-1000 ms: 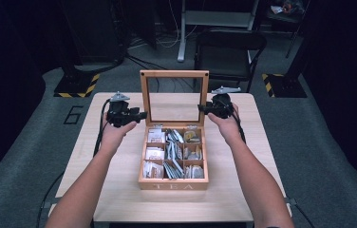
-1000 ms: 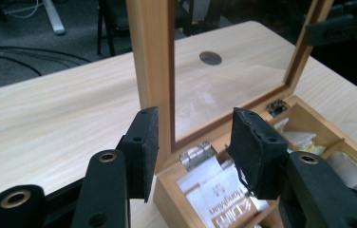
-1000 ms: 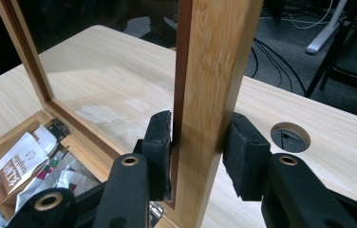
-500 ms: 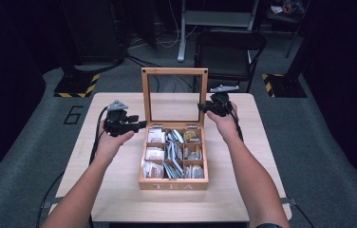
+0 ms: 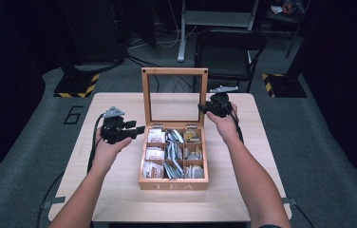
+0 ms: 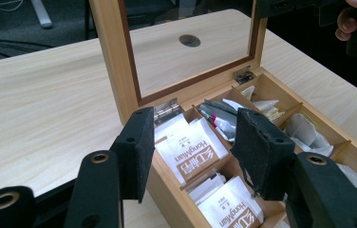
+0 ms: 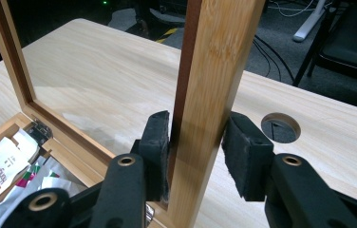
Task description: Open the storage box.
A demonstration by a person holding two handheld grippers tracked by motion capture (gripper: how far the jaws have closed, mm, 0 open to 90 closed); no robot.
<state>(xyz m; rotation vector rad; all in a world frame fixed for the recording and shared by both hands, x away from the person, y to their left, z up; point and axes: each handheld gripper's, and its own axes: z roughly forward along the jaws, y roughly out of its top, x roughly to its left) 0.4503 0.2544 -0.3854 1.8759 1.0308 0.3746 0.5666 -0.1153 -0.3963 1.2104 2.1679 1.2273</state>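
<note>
Worktop (image 5: 243, 190) carries wooden tea box (image 5: 173, 181) at centre, near person's edge. Lid (image 5: 174, 71) stands upright on rear hinges, glass pane facing person, so compartments stay reachable. Right gripper (image 7: 193, 142) clamps lid's right frame post between both fingers, probably to keep lid from falling shut. Left gripper (image 6: 193, 142) hovers at box's left rear corner, fingers spread wide, holding nothing, aimed at white tea sachet (image 6: 193, 153) in rear-left compartment; judged ready for picking. More sachets fill other compartments.
</note>
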